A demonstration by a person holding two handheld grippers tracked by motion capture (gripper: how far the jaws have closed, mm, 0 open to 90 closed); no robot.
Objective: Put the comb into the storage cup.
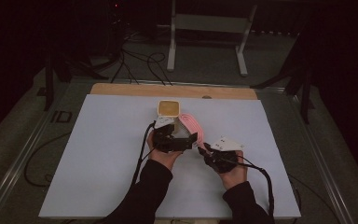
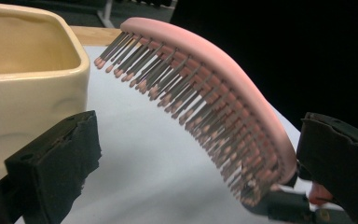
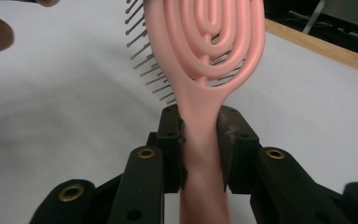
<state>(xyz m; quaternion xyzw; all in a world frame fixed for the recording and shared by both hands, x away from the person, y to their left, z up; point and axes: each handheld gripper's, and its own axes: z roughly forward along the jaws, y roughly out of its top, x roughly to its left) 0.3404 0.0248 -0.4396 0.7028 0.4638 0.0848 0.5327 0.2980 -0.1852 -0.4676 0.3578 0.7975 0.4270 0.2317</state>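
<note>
Two grippers: right gripper clamped on pink brush, left gripper apart beside cream pot.

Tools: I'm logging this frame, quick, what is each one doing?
Left tool: open, nothing between its jaws; brush and cup just ahead.
Right tool: closed on the brush handle.

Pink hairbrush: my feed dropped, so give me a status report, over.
Right gripper shut on pink hairbrush handle. Left gripper open, brush head between its jaws, untouched. Cream square pot close beside the bristles; nothing blocking.
</note>
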